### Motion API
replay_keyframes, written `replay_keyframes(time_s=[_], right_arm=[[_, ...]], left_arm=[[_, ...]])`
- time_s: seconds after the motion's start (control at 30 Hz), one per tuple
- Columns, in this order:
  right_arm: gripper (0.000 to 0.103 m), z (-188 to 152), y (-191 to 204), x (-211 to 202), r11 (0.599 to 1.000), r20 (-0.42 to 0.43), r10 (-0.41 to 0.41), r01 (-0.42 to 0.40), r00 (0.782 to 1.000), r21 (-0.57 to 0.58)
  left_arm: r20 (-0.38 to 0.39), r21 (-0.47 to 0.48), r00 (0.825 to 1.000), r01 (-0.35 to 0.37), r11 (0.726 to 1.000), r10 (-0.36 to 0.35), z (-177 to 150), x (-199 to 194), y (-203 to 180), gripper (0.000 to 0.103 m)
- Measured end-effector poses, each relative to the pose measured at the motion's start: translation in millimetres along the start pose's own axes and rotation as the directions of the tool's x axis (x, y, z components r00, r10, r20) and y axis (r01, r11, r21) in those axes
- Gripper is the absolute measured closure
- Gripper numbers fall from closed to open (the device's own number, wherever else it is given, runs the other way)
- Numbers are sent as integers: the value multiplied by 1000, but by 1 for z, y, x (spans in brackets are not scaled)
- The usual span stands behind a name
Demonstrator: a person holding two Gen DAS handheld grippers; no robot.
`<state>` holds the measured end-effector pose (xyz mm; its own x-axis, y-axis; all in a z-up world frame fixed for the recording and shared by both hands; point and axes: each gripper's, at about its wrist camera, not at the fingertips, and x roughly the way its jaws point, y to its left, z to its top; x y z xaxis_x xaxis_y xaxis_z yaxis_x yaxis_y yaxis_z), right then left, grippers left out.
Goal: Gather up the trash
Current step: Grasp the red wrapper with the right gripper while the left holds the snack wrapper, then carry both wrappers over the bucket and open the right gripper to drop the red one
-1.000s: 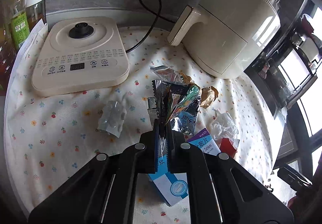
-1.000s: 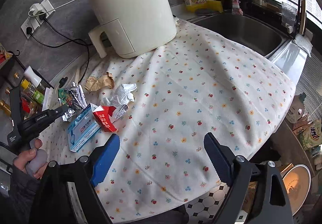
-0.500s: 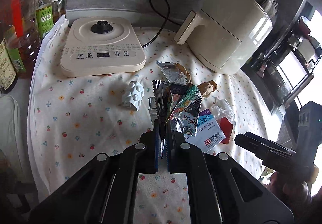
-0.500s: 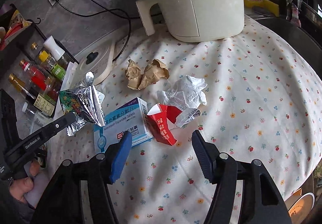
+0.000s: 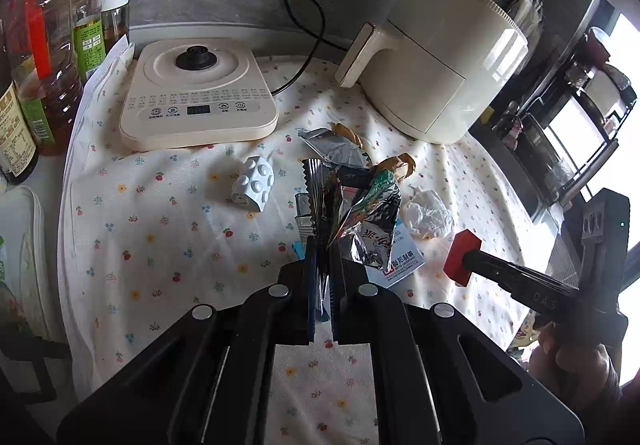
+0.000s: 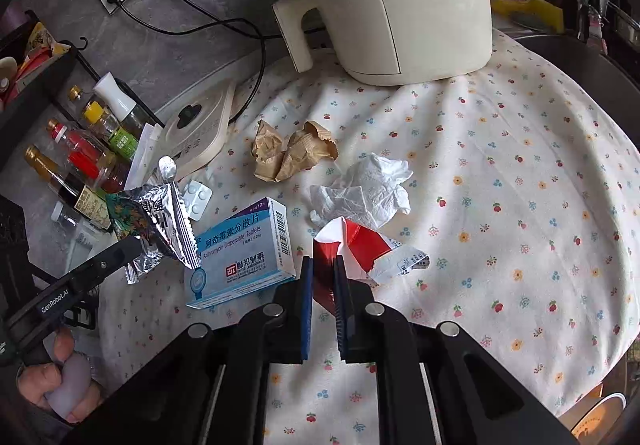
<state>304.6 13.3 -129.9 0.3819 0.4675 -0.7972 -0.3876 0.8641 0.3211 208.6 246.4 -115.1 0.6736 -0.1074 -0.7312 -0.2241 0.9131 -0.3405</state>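
The right tool (image 6: 323,277) is closing, its pads pressing both sides of a red and white carton scrap (image 6: 362,243) that lies on the flowered cloth (image 6: 520,185) covering the tabletop. The scrap's long axis runs from the jaws out to the right, ending in a torn white printed flap. Just left of this tool, touching or nearly touching the scrap, lies a blue and white tablet box (image 6: 240,253), flat, its long side slanting up to the right. Beyond the scrap sits a crumpled white tissue (image 6: 366,191), and farther toward the back edge two crumpled brown paper wads (image 6: 292,151).

The left tool (image 5: 324,273) is clenched on a silver foil snack wrapper (image 5: 360,213), held clear of the cloth and standing upward from the jaws, its serrated edge on the left. A white pill blister (image 5: 254,183) lies on the cloth left of it. At the back edge stand a cream kettle base (image 5: 196,97) and a cream air fryer (image 5: 436,61), with oil and sauce bottles (image 5: 44,45) at the left edge.
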Motion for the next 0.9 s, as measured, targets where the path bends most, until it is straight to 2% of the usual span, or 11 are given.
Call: replay_keyframes(time_s=[0.17,0.47,0.7,0.9], right_arm=[[93,-12,-23,-37,999,37,-14,13,999,33],[93,-48,-96,-110,984,82,-125,113,989,140],[92,-86,-163,-174,947,109,-235,202,966,251],[92,-127,-217,-221,894,110,-324,266,940,360]], left_arm=[[-1,40,999,38,998,-38,-2,4,-35,97],[-55,138,989,144,980,-138,-24,20,-124,97],[-119,222,969,240,945,-218,-52,33,-204,97],[-181,294,945,316,902,-273,-80,40,-273,97]])
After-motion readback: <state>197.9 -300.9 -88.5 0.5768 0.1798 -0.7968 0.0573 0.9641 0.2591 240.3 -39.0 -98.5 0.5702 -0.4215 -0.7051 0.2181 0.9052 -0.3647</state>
